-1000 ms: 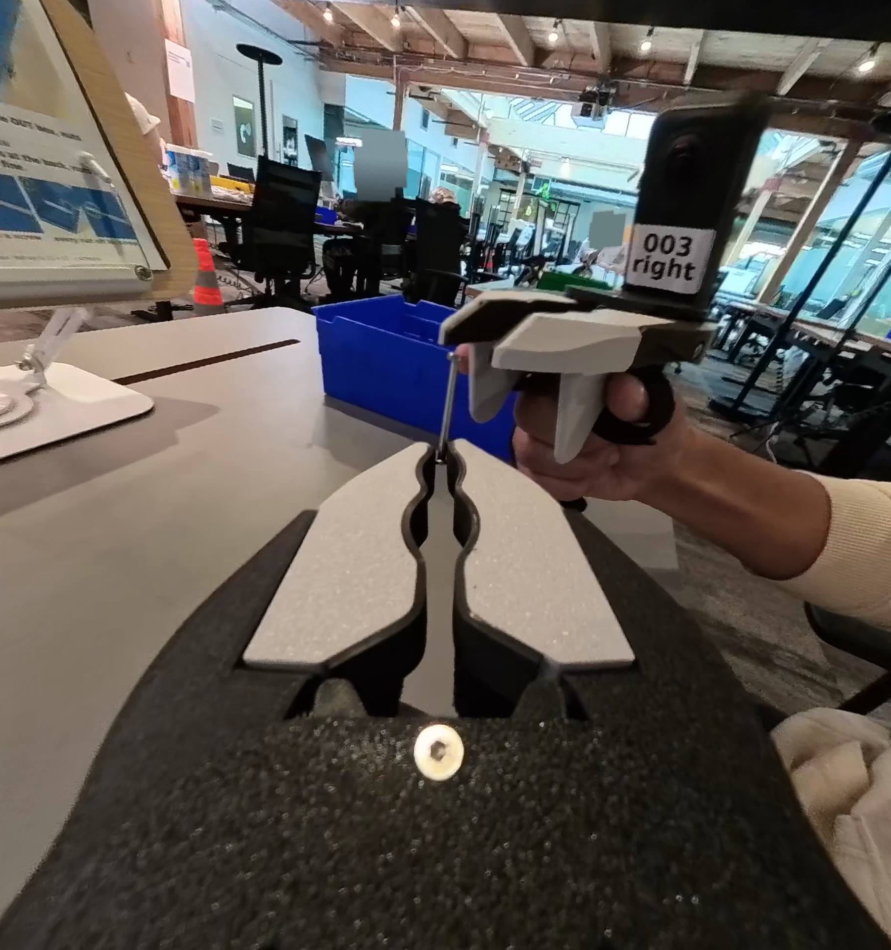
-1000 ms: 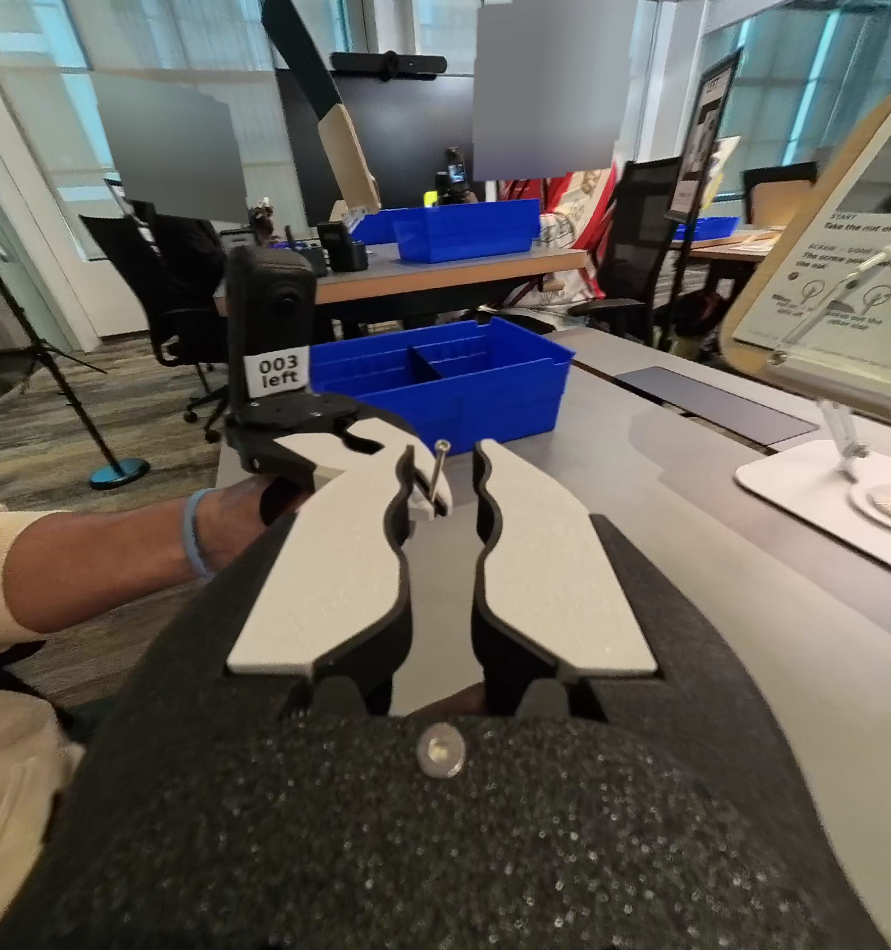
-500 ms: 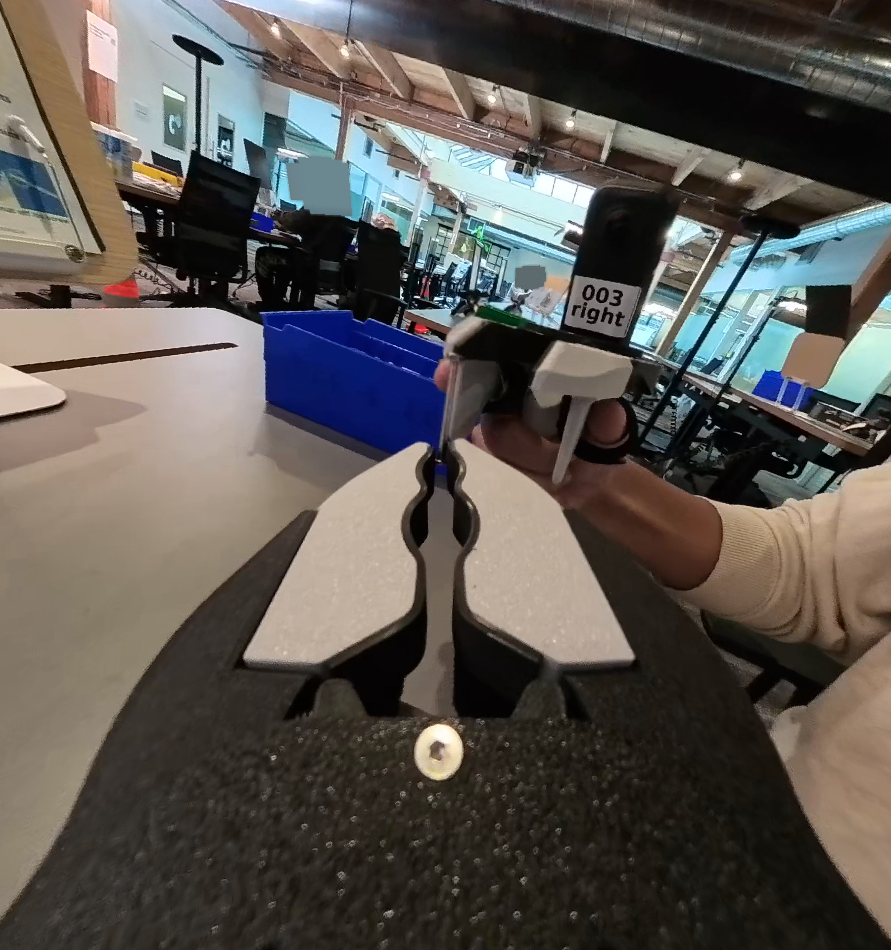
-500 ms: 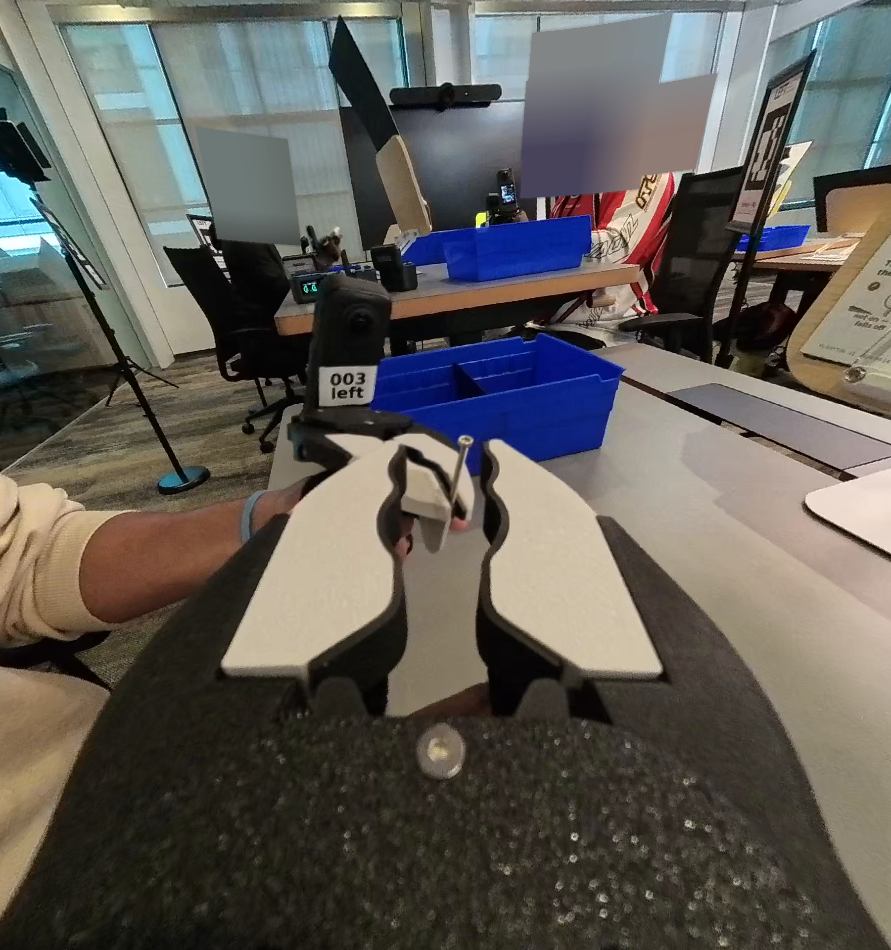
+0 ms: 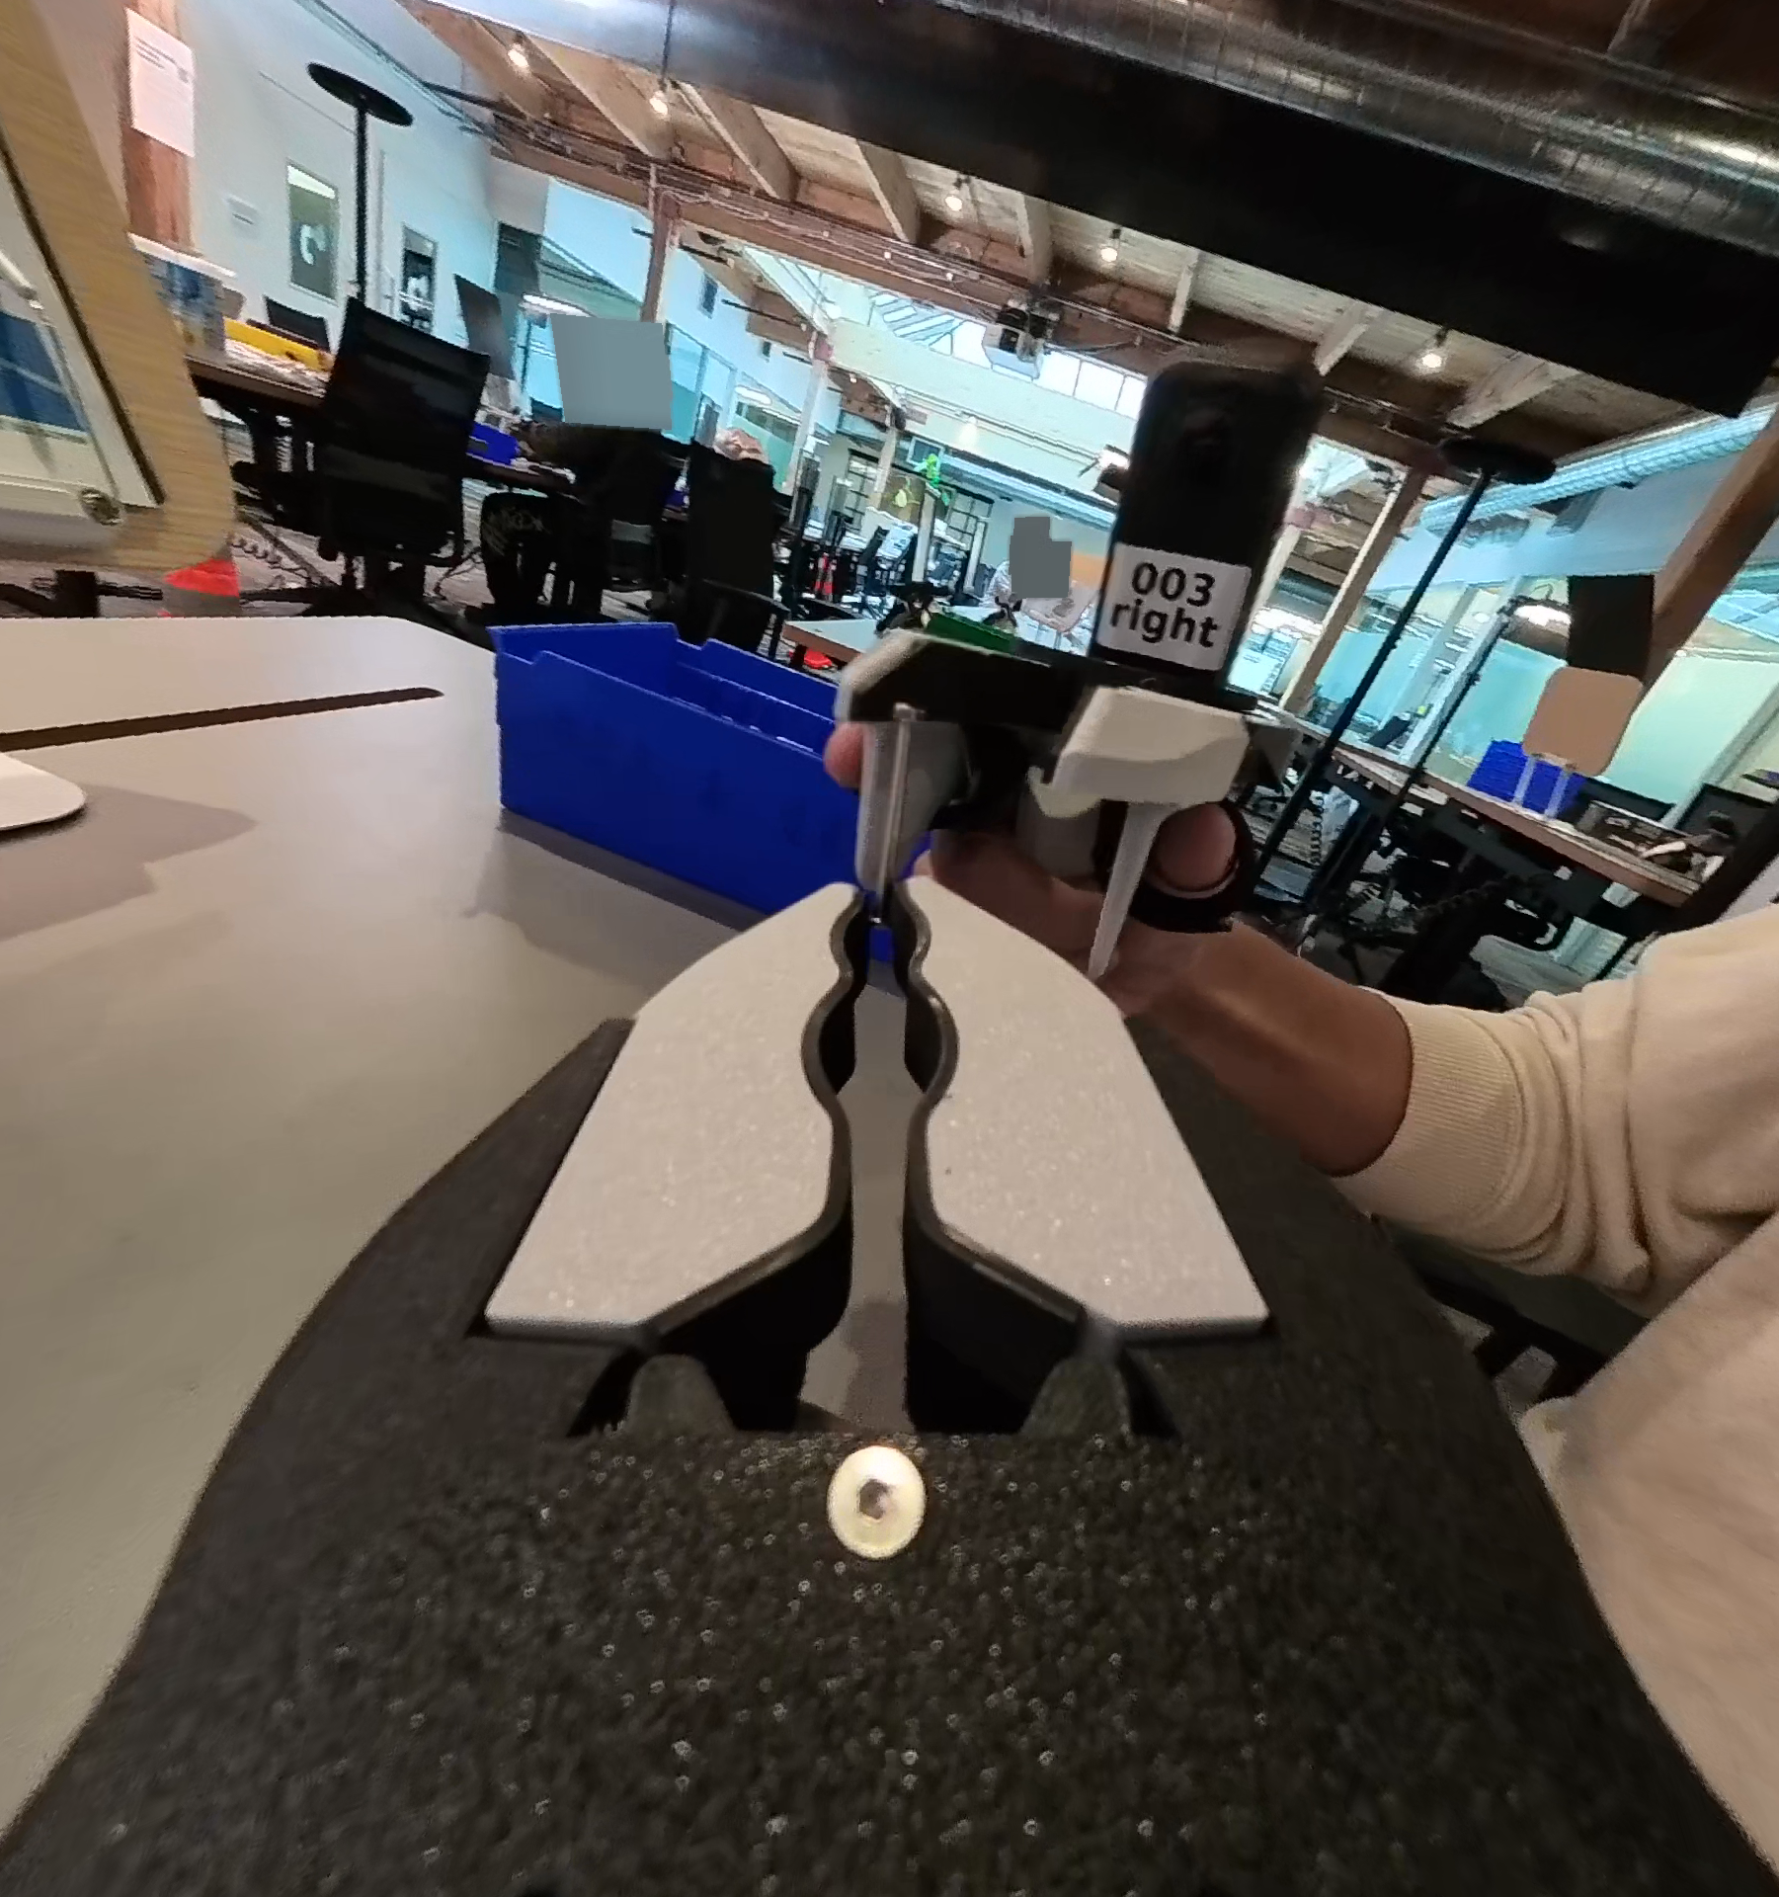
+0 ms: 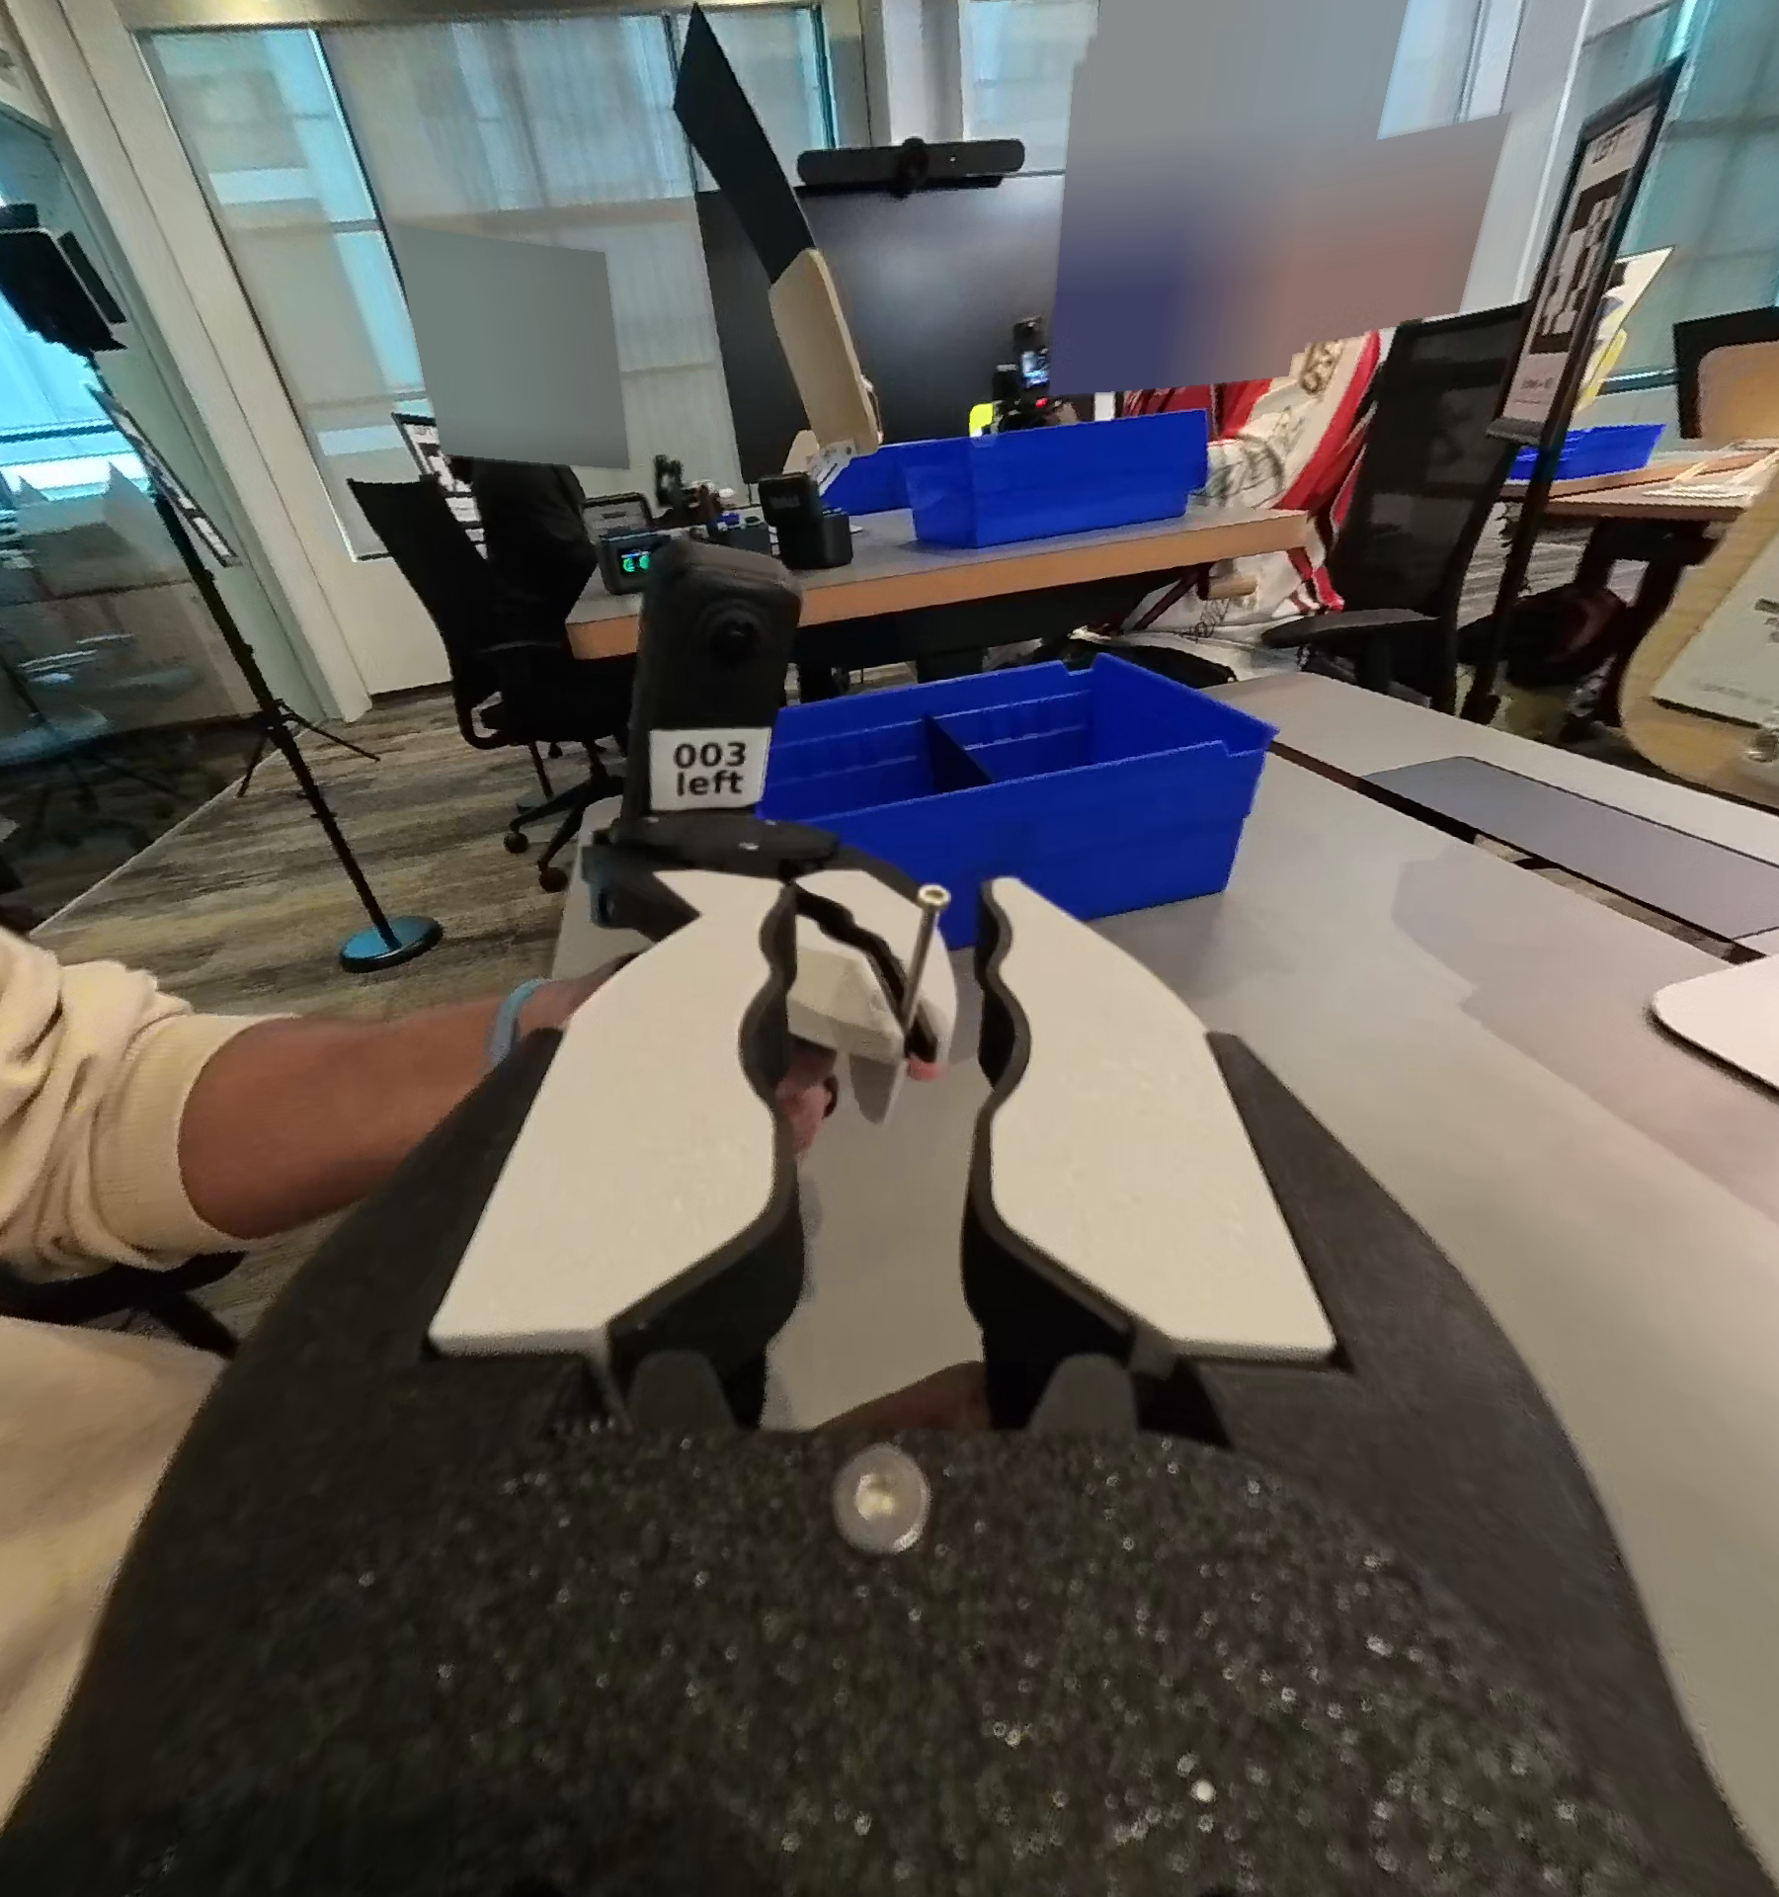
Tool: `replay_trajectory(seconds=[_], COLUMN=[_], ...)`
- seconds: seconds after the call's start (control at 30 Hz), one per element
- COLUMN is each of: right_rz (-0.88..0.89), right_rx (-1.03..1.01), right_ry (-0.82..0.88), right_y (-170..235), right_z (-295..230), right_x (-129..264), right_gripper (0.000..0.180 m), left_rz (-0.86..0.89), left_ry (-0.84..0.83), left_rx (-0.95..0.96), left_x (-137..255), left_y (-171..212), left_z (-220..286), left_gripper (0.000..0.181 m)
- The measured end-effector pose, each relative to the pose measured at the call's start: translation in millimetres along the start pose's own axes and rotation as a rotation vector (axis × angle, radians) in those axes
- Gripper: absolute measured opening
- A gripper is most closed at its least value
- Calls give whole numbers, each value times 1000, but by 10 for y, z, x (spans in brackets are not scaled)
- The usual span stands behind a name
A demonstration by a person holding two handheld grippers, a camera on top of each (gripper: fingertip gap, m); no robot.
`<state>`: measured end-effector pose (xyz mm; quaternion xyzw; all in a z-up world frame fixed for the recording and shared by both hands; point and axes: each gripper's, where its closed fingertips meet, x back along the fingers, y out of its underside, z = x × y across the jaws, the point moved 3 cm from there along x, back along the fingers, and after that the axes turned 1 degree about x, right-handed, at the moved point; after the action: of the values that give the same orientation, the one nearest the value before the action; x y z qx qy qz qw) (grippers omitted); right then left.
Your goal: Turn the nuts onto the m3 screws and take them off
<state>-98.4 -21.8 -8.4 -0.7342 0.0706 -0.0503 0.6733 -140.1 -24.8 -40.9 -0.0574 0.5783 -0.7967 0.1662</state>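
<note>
My left gripper (image 5: 883,908) is shut on the lower end of a thin metal screw (image 5: 895,801), which stands upright from its tips. In the right wrist view, the left gripper (image 6: 895,1037) and the screw (image 6: 924,960) sit between the spread fingers of my right gripper (image 6: 890,914), which is open and empty. The screw head is level with the right fingertips. In the left wrist view, the right gripper (image 5: 1003,852) faces me just behind the screw. I cannot make out a nut.
A blue divided bin (image 5: 659,760) (image 6: 1070,821) stands on the grey table (image 5: 197,975) just beyond both grippers. A sign on a white base (image 6: 1768,1027) stands at the table's far side. Chairs, desks and a tripod stand behind. Only a small space, under 4 cm, lies between the two pairs of fingers.
The left gripper kept hold of the screw and came further in between the right gripper's open fingers. The right gripper turned to face the left one more squarely.
</note>
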Motion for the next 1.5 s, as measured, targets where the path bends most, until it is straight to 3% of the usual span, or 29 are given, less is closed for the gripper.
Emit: replay_trajectory(seconds=[0.57, 0.63, 1.0, 1.1, 1.3, 1.5], right_rz=[-1, -5, -19, -27, -314, -472], right_rx=[2, 0, 5, 5, 216, 279], right_ry=[-10, -12, -3, 10, 12, -9], right_y=[10, 36, 48, 57, 88, 198], right_z=[-39, -18, -30, 27, 93, 95], right_x=[1, 35, 11, 65, 198, 174], right_gripper=[36, 29, 36, 30, 20, 20], left_rz=[-7, -6, -17, -13, -268, -302], left_ry=[-9, -26, -17, -41, -210, -167], left_rx=[14, 24, 15, 10, -370, -435], left_x=[23, 38, 44, 70, 82, 63], left_y=[2, 2, 7, -6, 145, 143], left_z=[-52, -88, -89, -125, -139, -12], left_gripper=[4, 3, 4, 3, 3, 4])
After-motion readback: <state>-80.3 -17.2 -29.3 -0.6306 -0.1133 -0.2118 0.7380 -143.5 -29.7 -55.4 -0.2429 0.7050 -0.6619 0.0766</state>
